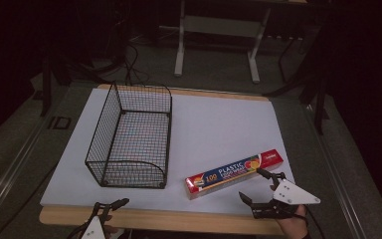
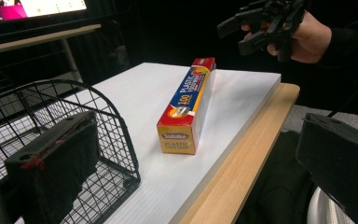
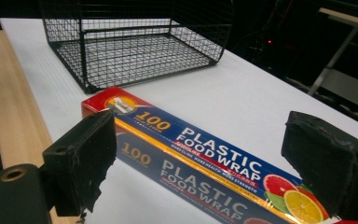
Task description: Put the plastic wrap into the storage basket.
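High view: plastic food wrap box (image 1: 235, 175) lay flat near the counter (image 1: 214, 124) front edge, beside an empty wire basket (image 1: 132, 137); right tool (image 1: 256, 186) hovered at its right end, jaws apart; left tool (image 1: 110, 205) low at the edge, jaws apart. Left gripper view: box (image 2: 188, 105) a long cardboard carton, likely light, stiff, slightly glossy. Right gripper view: box (image 3: 200, 177) lay between the spread jaws; best taken across its narrow width, mid-length.

Open white bench (image 1: 219, 124) lies between black wire basket (image 1: 132, 134) and long red-and-blue plastic wrap box (image 1: 235, 173); right tongs (image 1: 255, 185) straddle the box's near end, jaws wide.
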Motion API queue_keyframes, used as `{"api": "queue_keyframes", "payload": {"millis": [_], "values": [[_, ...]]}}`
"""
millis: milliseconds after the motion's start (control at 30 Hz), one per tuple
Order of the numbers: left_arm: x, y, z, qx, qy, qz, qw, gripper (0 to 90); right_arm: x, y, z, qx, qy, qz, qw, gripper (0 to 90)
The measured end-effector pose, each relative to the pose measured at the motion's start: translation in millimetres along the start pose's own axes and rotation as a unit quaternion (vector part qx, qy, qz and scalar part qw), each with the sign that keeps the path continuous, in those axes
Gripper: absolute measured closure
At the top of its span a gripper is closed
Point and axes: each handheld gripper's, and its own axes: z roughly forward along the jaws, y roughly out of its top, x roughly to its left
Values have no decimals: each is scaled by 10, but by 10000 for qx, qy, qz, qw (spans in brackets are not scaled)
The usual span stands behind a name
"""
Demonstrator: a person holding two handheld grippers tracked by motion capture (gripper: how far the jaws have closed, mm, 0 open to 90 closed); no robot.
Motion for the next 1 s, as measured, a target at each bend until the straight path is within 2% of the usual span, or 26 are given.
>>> {"api": "queue_keyframes", "payload": {"millis": [100,167,233,300,400,467,500,600,733,867,933,1000], "values": [[-3,0,1,5,-13,-1,10000,1,-7,7,0,-35,54,-43,10000,103],[-4,-1,4,13,-23,-6,10000,1,-24,16,-7,-66,196,-60,9998,150],[-4,-1,6,14,-28,-6,10000,1,-48,21,-4,-31,553,8,9985,158],[-6,-1,8,20,-39,3,10000,1,-48,19,1,-3,619,-92,9980,163],[-6,-3,8,27,-51,-2,10000,1,-56,44,15,198,821,-190,9962,163],[-5,-3,9,24,-57,-7,10000,1,-63,68,34,501,1015,-100,9935,143],[-5,-3,9,24,-59,-13,10000,1,-64,71,49,647,1039,7,9925,129],[-3,-4,8,25,-62,-22,10000,1,-77,77,83,828,1170,149,9896,115],[-1,-6,12,34,-61,-28,10000,1,-103,91,125,1032,1166,97,9878,110],[4,-8,17,50,-61,-26,10000,0,-148,92,180,1294,1254,119,9836,105],[4,-9,18,53,-59,-24,10000,1,-152,102,205,1430,1192,-19,9825,105],[4,-12,24,101,-38,38,9999,1,-131,121,225,1569,1120,-284,9808,100]]}}
